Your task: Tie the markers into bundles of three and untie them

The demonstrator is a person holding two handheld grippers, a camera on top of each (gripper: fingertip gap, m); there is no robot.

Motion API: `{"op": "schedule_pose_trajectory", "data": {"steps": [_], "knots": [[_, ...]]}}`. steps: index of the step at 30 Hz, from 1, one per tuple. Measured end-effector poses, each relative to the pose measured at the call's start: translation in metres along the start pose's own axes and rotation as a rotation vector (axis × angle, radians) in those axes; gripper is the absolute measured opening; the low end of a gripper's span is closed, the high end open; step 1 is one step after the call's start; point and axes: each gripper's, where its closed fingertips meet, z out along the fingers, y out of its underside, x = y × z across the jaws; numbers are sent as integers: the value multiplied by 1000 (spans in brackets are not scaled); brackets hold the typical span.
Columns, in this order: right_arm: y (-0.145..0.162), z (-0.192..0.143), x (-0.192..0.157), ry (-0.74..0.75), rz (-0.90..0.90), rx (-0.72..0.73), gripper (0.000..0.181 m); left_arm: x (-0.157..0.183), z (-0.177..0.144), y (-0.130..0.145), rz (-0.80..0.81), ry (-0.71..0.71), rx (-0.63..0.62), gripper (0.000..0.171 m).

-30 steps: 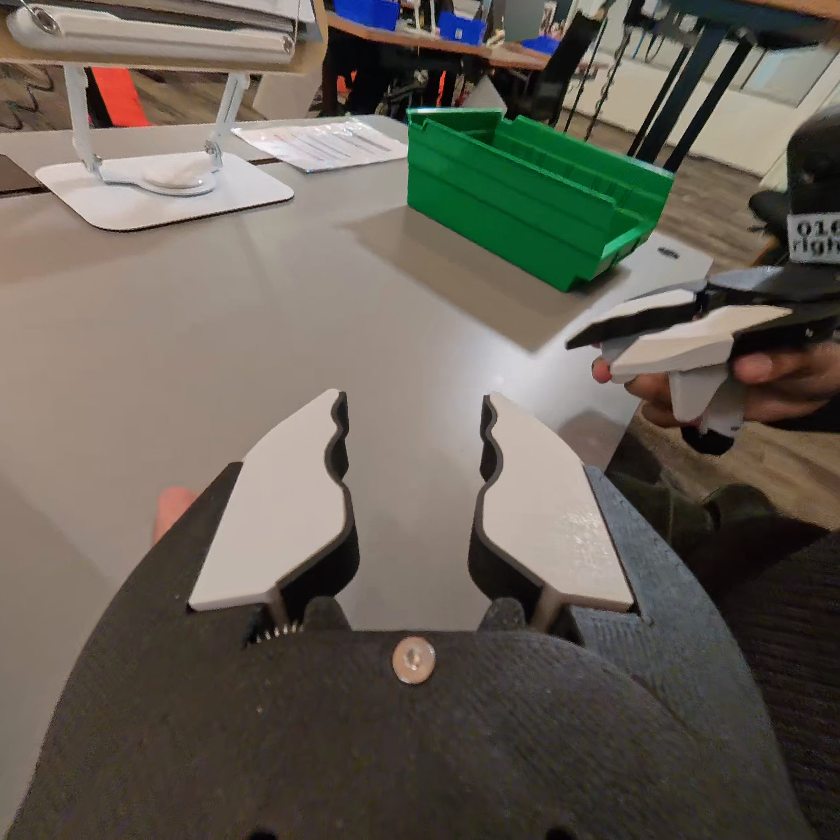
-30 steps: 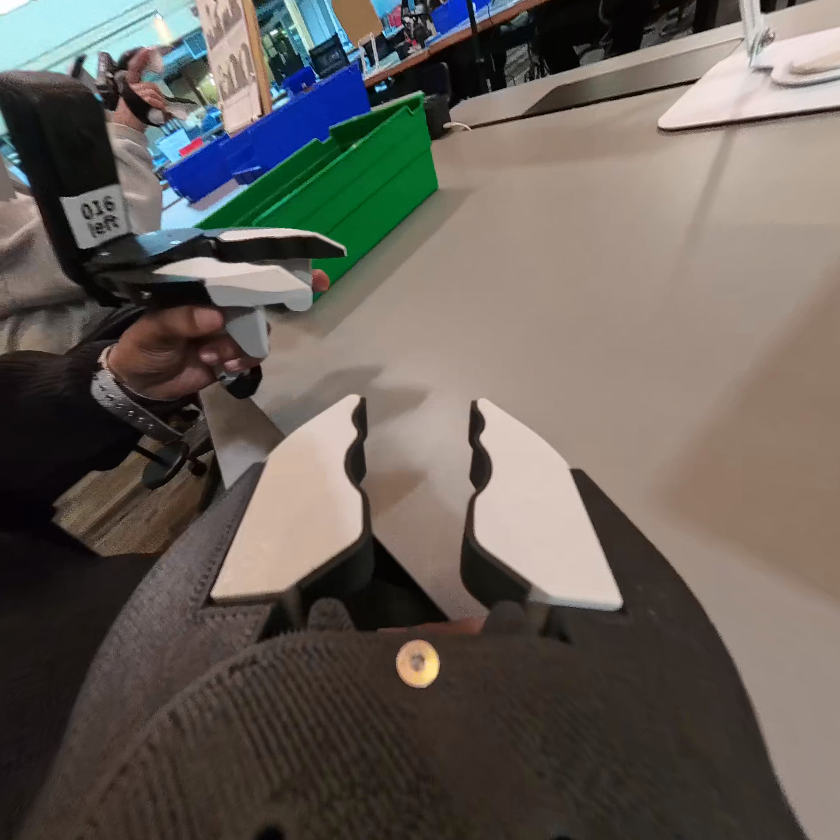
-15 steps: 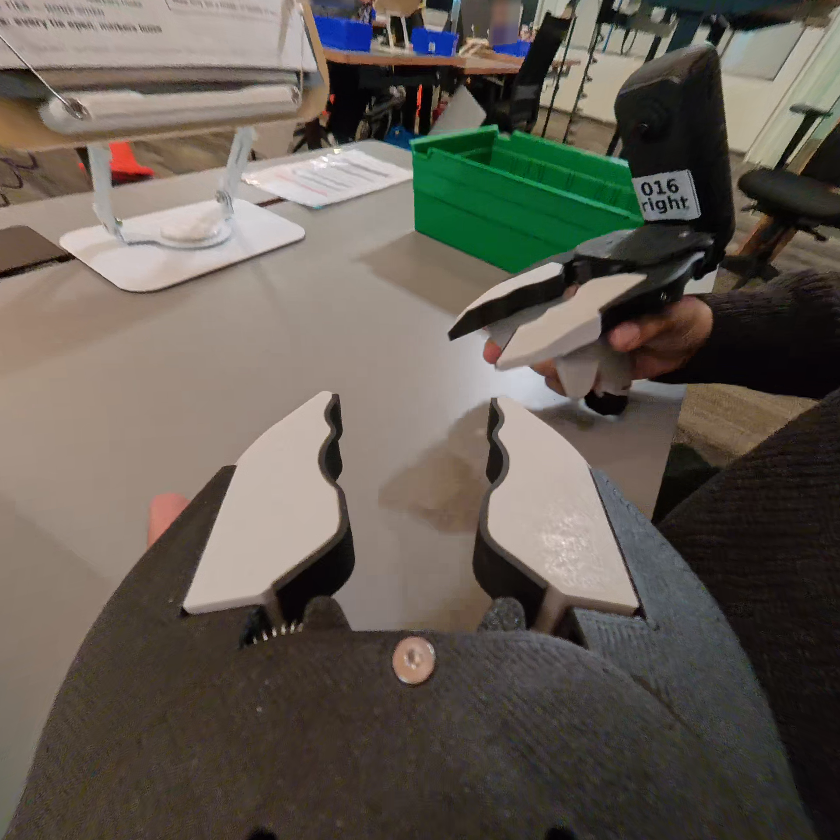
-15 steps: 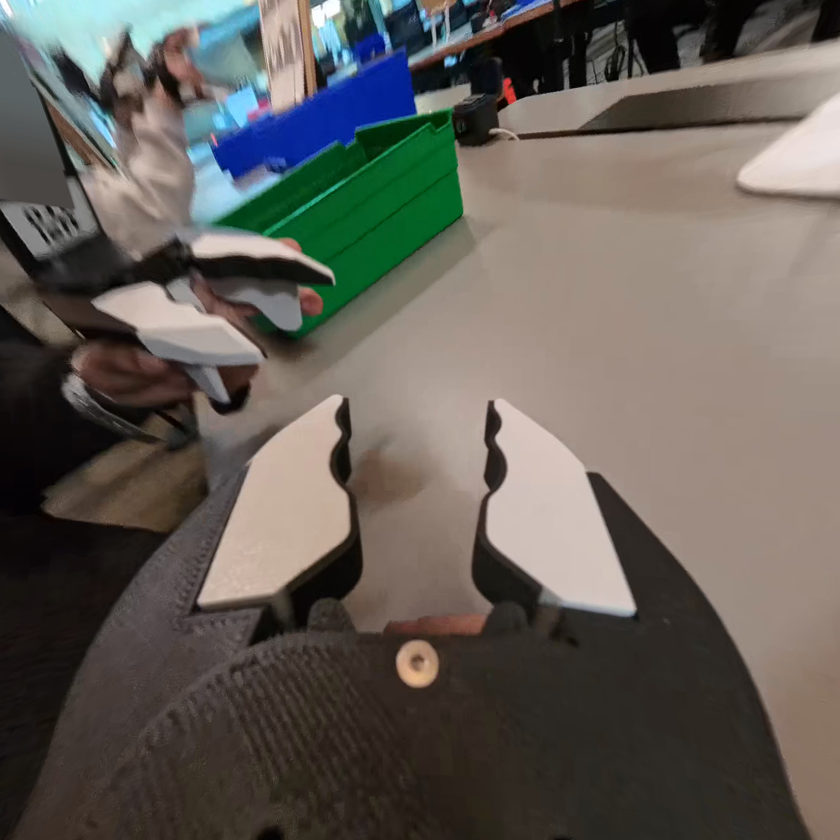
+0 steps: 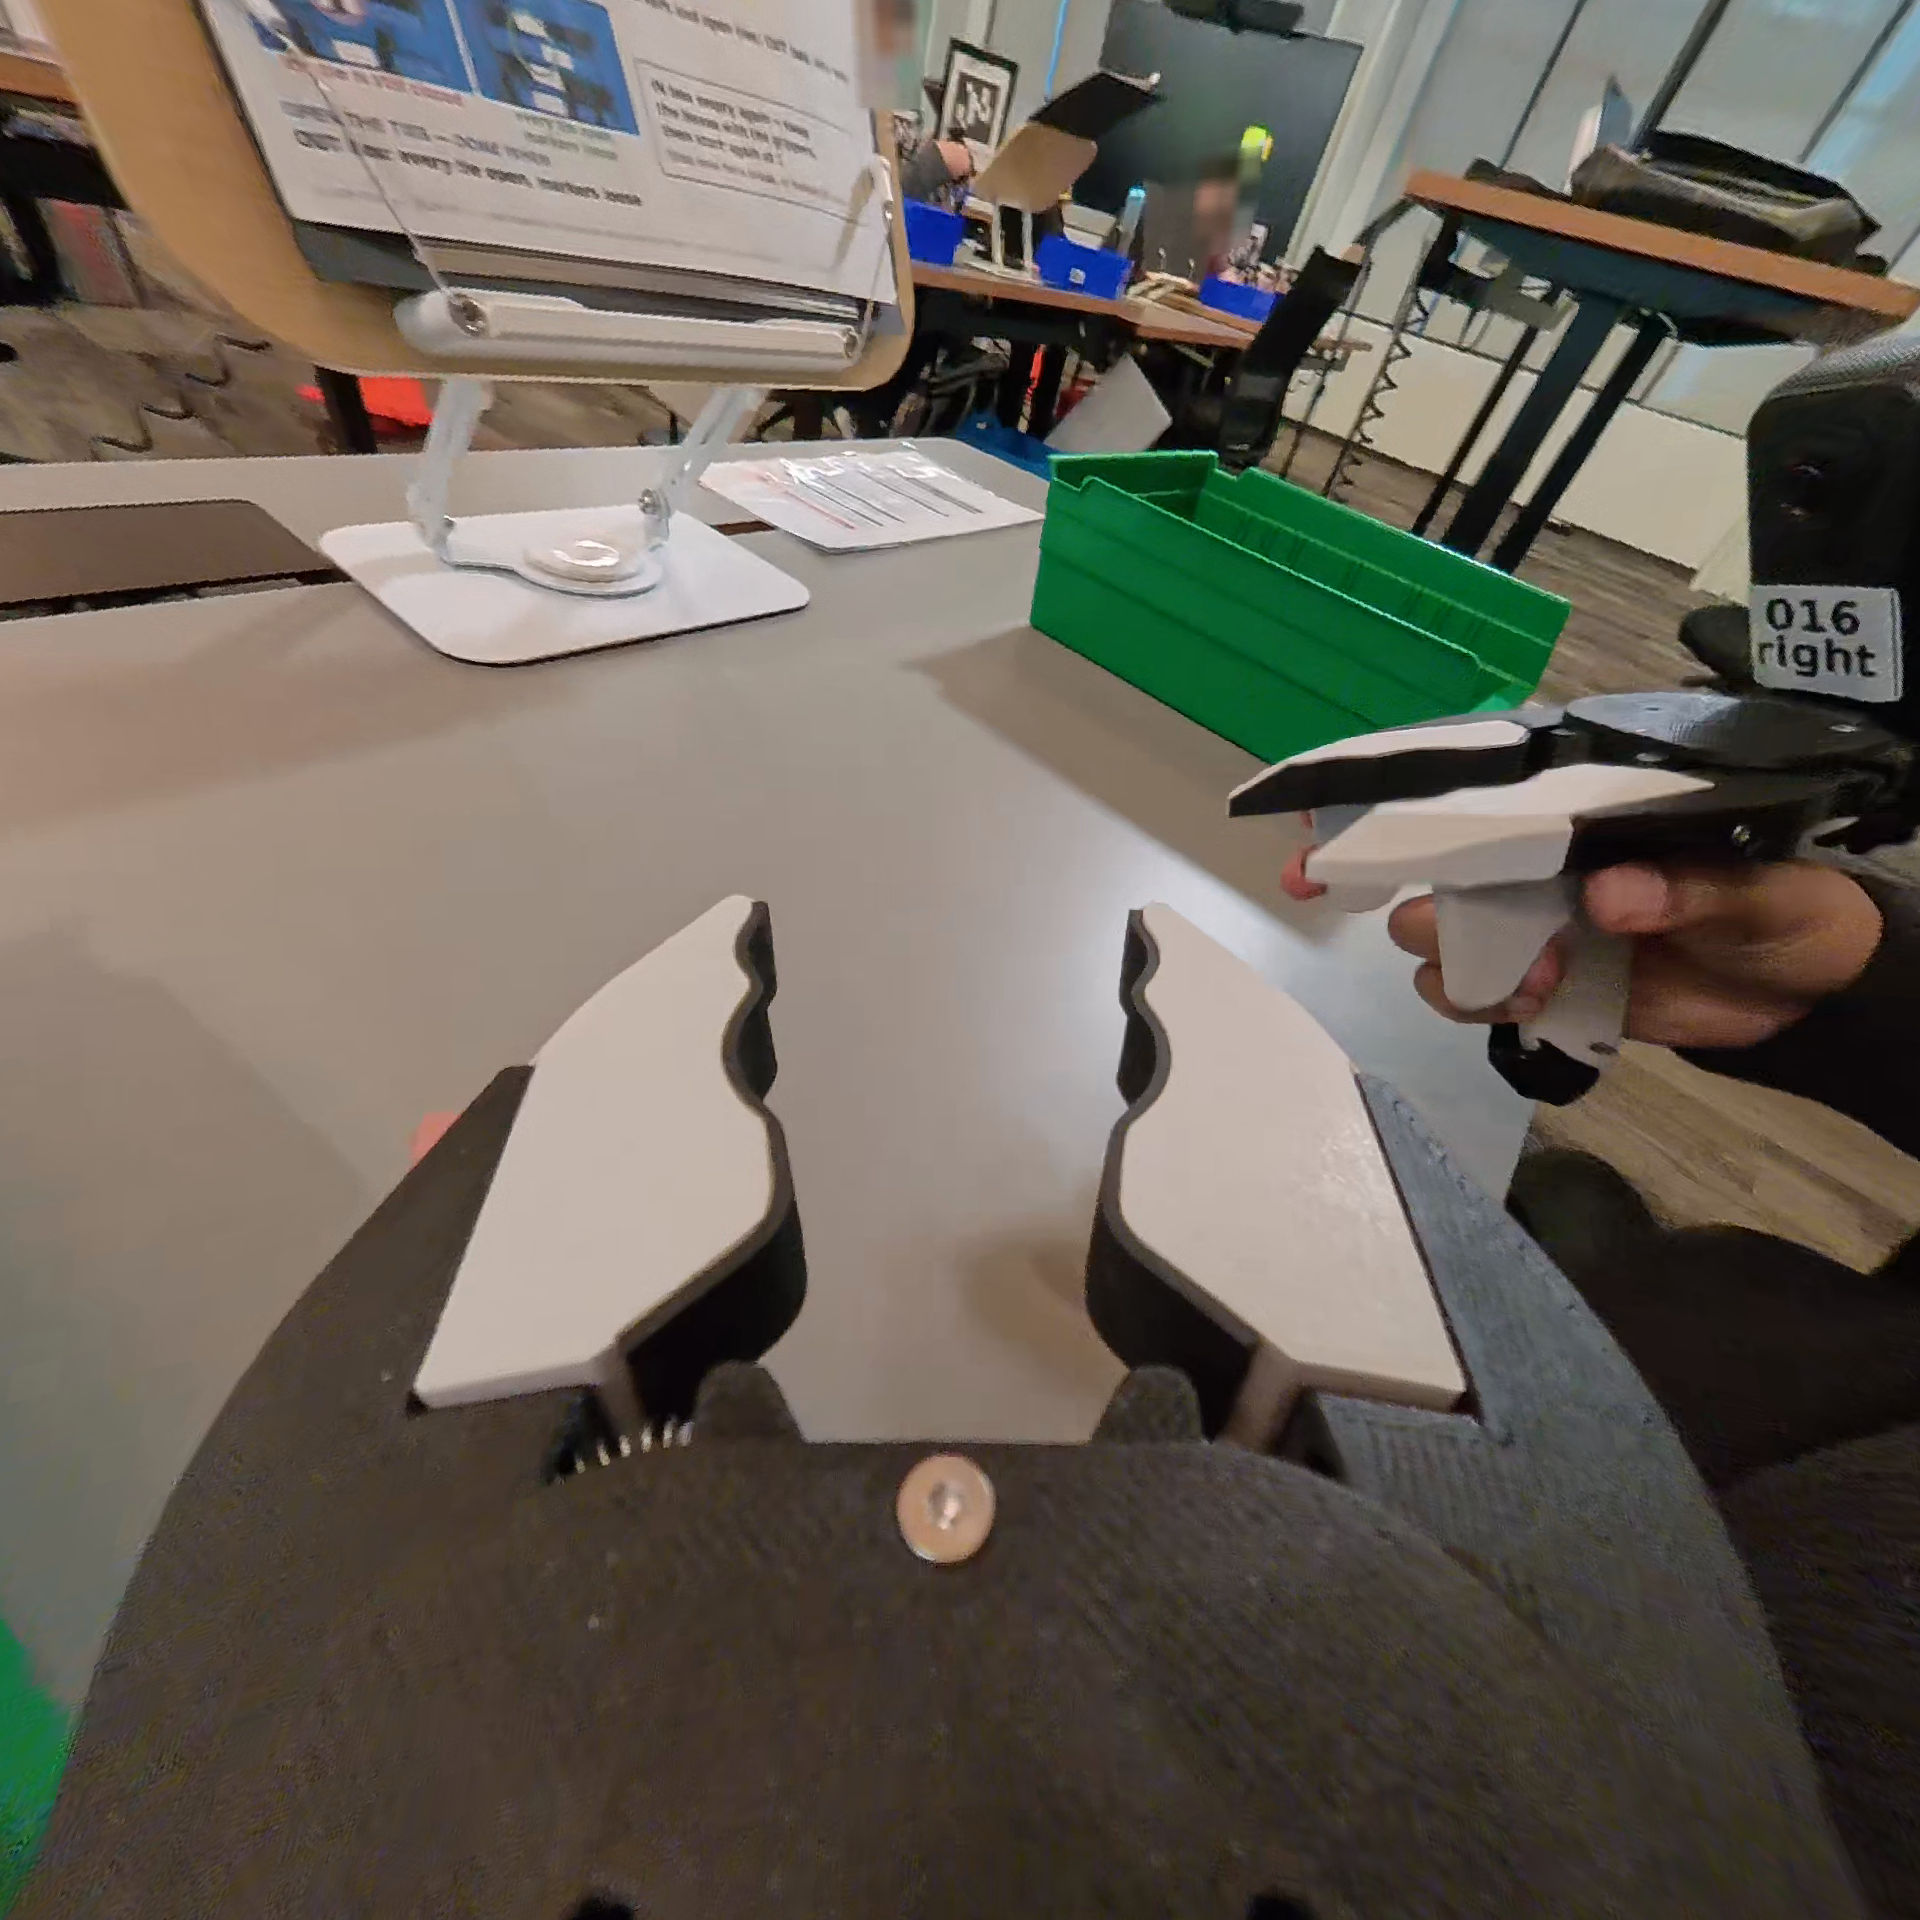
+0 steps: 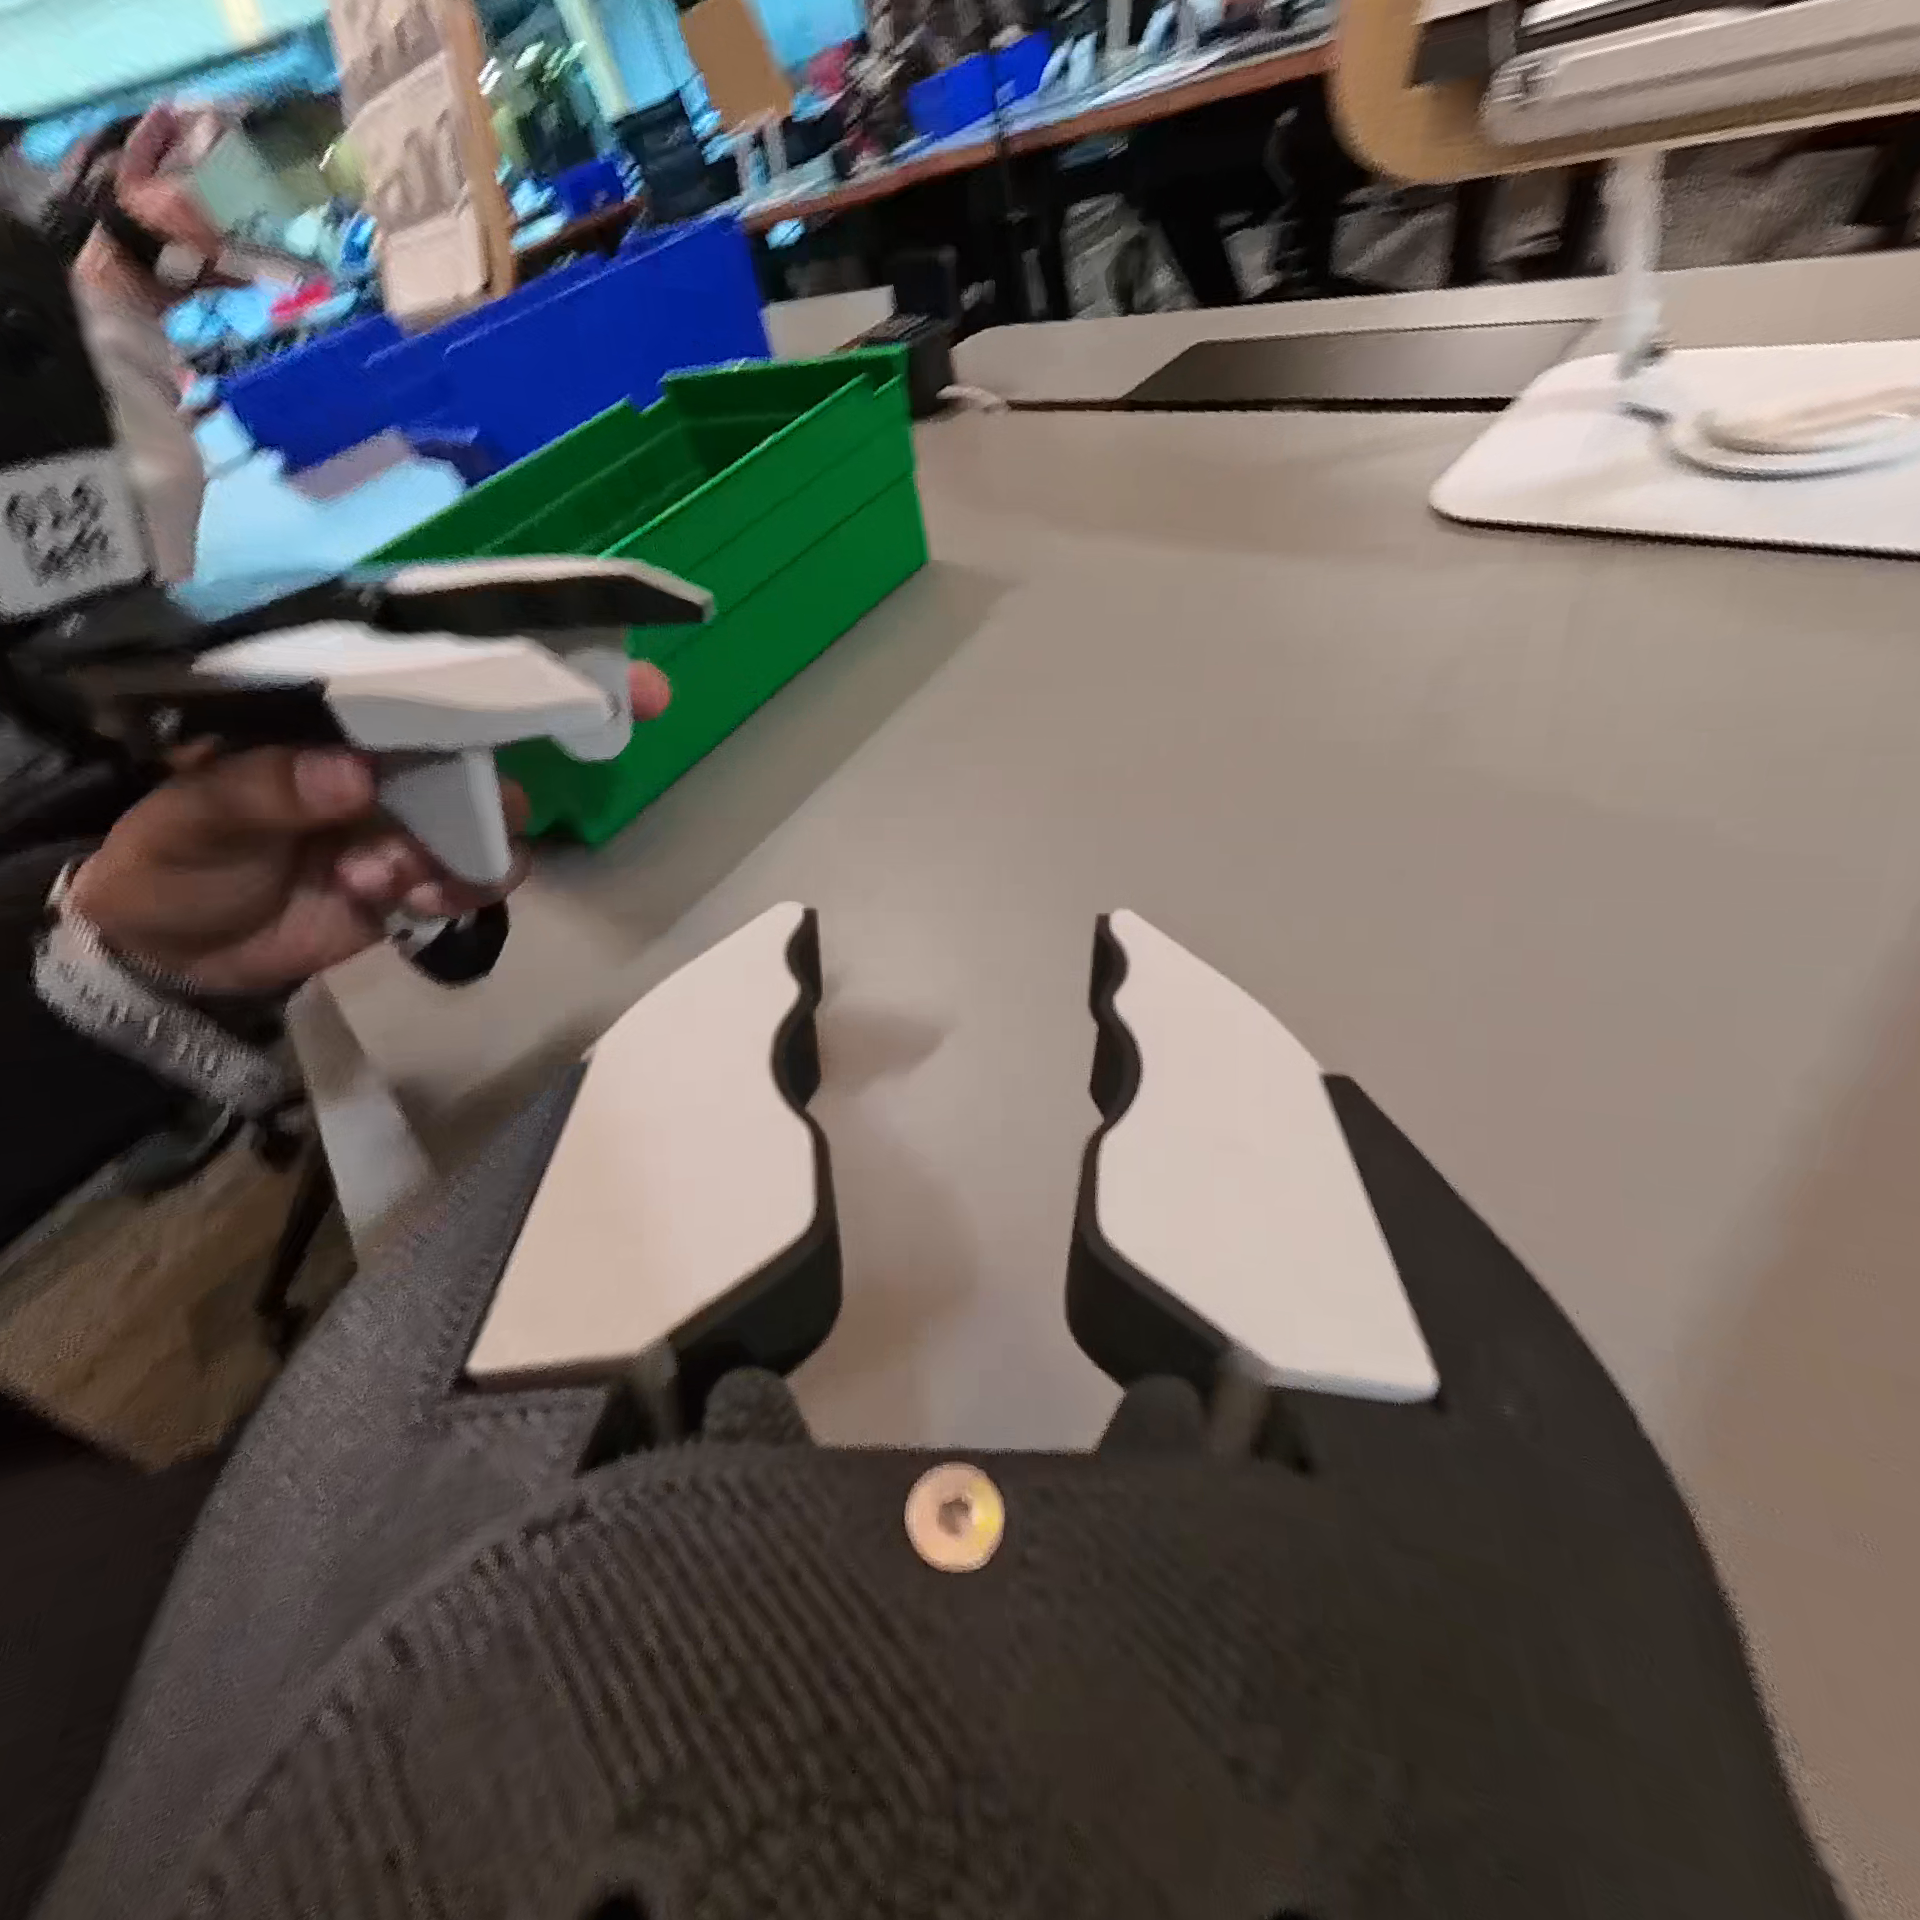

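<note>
Right claw [image 5: 1273,831] retreated; ribbed green bin [image 5: 1288,608] beside.

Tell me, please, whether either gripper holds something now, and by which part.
Nothing is held. The left gripper and the right gripper are both open above the grey table.

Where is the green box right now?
The green box sits on the grey table near its far right edge in the left wrist view, right of the white stand and behind the right gripper.
</note>
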Motion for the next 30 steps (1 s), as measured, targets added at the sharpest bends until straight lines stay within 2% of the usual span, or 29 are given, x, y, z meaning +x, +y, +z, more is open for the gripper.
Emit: {"op": "schedule_pose_trajectory", "data": {"steps": [3,6,8,12,16,18,20,23,25,27,28,30], "knots": [[-10,13,20,68,102,80,48,-5,0,-4,-17,-45,45,64],[-12,31,40,99,77,63,48,2,9,-12,-57,-36,86,65],[-25,34,47,87,85,71,48,12,20,-18,-39,-20,101,64],[-53,29,65,94,96,130,47,20,63,-31,61,-37,84,64],[-38,20,83,119,71,97,46,24,102,-28,76,39,62,63],[-41,16,81,91,88,87,47,37,101,-5,56,154,4,64],[-46,14,83,97,50,83,47,46,94,6,68,200,-48,64],[-40,17,100,150,33,67,44,46,88,-2,91,179,-11,64],[-39,26,102,123,80,76,39,44,84,10,167,222,-78,68],[-39,38,104,106,85,68,38,20,84,9,221,129,-68,68],[-41,41,103,95,75,64,39,13,83,8,176,119,-47,68],[-47,41,100,87,29,71,40,5,82,17,30,115,-89,73]]}}
